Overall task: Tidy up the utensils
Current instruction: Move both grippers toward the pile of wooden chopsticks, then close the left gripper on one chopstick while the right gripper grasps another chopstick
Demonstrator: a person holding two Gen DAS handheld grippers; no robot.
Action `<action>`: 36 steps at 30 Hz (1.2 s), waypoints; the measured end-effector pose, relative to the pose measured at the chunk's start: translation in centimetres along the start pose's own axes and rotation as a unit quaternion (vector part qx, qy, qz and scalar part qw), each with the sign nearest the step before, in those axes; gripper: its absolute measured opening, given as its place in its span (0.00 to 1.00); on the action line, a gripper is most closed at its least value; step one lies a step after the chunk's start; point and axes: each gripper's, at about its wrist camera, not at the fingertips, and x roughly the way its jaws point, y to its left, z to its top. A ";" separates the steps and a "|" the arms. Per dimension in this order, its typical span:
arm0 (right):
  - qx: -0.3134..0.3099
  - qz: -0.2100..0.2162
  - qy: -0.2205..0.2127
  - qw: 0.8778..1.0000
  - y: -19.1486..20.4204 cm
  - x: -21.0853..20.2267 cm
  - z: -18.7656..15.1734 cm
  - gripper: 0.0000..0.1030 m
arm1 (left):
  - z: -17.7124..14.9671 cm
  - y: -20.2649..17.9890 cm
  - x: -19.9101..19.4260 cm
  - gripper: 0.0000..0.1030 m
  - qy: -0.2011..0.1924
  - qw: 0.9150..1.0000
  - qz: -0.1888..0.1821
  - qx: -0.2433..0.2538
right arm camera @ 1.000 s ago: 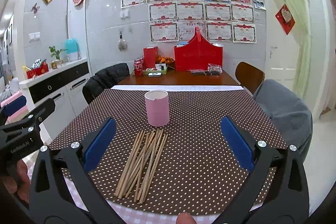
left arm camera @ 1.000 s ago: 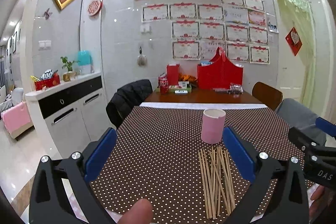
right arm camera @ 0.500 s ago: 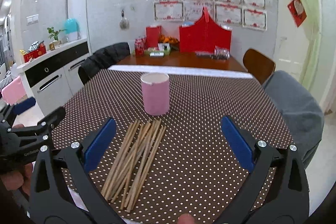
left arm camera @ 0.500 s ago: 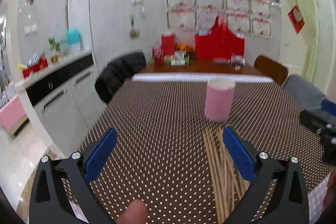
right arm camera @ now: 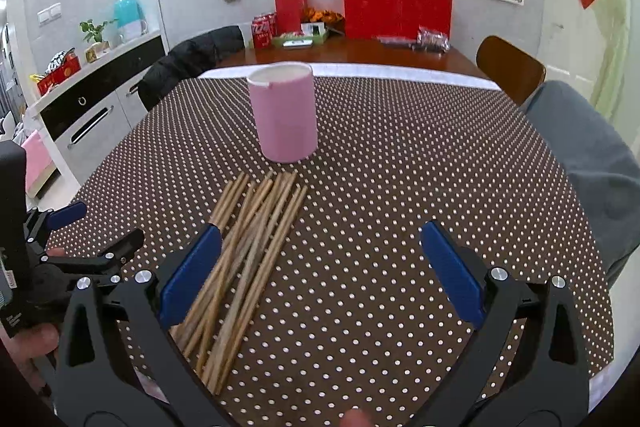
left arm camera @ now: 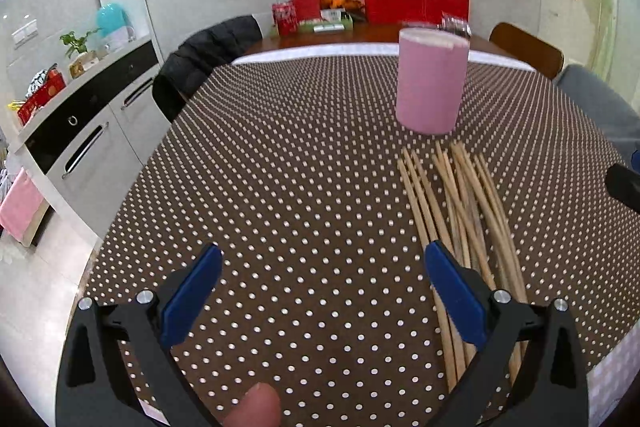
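Just chopsticks [right arm camera: 248, 251] beside the right gripper's [right arm camera: 320, 263] (wide-open) jaws.

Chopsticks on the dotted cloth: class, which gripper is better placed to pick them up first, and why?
Hard to call; slightly the left. Both the left gripper and the right gripper are open and empty, each with one finger over the chopsticks. The left's finger crosses them nearer mid-length. The pink holder stands just beyond.

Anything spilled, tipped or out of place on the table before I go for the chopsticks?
Nothing is spilled or damaged. The pink holder stands upright. The chopsticks lie loose on the dotted tablecloth just in front of it, roughly parallel but fanned, a few crossing. Both the left gripper and the right gripper are open, holding nothing.
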 end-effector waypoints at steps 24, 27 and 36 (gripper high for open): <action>-0.018 0.000 0.058 0.998 -0.8 2.9 -1.5 0.95 | 0.5 -3.0 6.0 0.97 0.077 0.996 -0.020 0.041; -0.046 0.008 0.089 0.995 0.4 4.4 -1.8 0.95 | 0.5 -2.8 6.1 0.97 0.072 0.996 -0.026 0.037; -0.071 0.011 0.150 0.986 2.5 8.4 -3.3 0.52 | -0.2 -1.4 6.1 0.97 0.066 0.997 -0.041 0.009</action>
